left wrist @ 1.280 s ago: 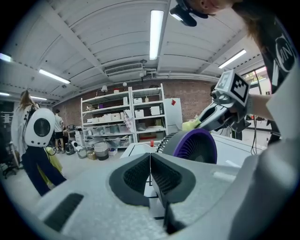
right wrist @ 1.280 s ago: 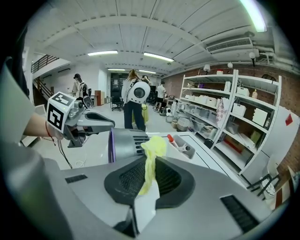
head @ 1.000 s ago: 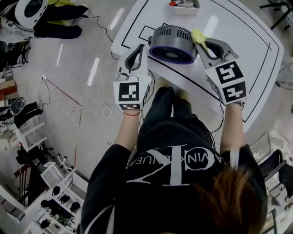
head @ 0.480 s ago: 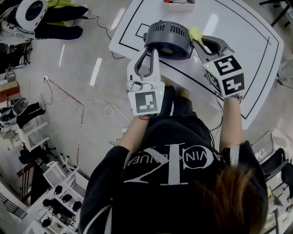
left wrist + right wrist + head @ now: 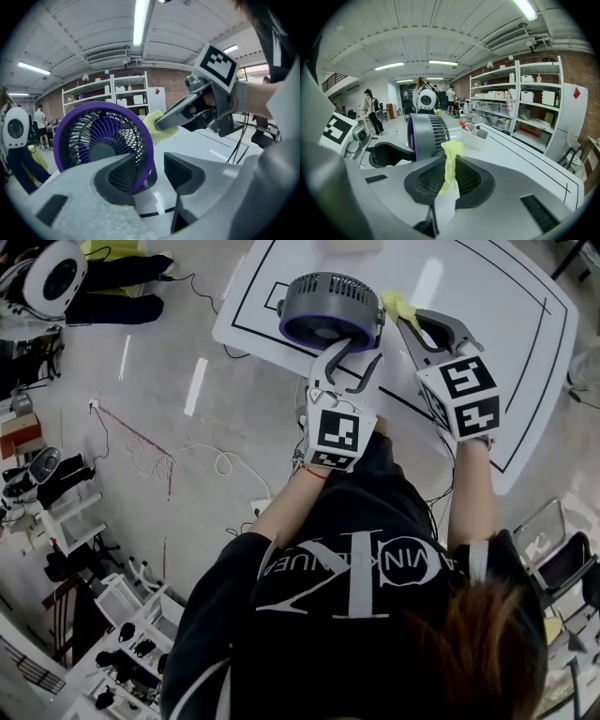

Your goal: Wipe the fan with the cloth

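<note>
The fan (image 5: 330, 307) stands on the white table (image 5: 497, 343) at 12 o'clock in the head view. The left gripper (image 5: 354, 354), at the fan's 6 o'clock, has just opened its jaws wide and grips nothing. The right gripper (image 5: 409, 322) clamps the yellow cloth (image 5: 397, 306) at the fan's 3 o'clock.

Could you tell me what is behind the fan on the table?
A white tray stands on the table beyond the fan, with a red-tipped marker sticking out. Its wall covers whatever else lies inside.
</note>
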The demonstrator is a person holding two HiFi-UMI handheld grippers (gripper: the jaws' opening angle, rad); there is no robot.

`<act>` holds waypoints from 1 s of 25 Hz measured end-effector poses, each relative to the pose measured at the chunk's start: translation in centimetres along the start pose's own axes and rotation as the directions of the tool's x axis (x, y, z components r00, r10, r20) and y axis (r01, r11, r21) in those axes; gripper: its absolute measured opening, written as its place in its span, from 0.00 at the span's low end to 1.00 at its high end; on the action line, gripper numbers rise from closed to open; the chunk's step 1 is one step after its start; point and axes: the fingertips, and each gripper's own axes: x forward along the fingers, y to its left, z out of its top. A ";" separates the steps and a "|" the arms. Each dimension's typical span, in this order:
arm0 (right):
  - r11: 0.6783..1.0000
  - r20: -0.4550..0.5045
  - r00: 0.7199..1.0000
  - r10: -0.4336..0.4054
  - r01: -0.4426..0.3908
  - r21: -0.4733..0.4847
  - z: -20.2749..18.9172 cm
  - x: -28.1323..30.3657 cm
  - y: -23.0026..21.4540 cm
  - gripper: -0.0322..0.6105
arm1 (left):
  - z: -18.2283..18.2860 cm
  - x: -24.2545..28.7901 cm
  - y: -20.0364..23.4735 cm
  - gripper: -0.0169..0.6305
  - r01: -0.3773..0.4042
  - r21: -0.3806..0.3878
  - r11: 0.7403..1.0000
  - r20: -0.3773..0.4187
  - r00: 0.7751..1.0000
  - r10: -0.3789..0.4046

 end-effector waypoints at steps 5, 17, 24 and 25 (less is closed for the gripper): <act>1.000 -0.012 1.000 -0.009 0.009 0.030 -2.3 -0.7 -1.2 0.11 | -0.1 2.9 -0.4 0.12 -0.090 0.069 0.994 -0.002 0.996 0.090; 0.999 0.018 0.999 0.032 -0.032 0.006 -1.6 -1.3 0.0 0.11 | -0.7 -0.2 -0.5 0.10 -0.088 0.104 0.991 0.027 0.996 0.086; 0.993 0.039 0.992 0.121 -0.120 -0.014 -0.4 0.3 2.7 0.11 | -2.2 -3.5 1.2 0.11 -0.106 0.175 0.979 0.036 0.994 0.101; 0.990 0.040 0.990 0.139 -0.138 -0.019 -0.3 0.4 3.2 0.11 | -2.4 -4.0 1.6 0.11 -0.109 0.172 0.979 0.039 0.994 0.104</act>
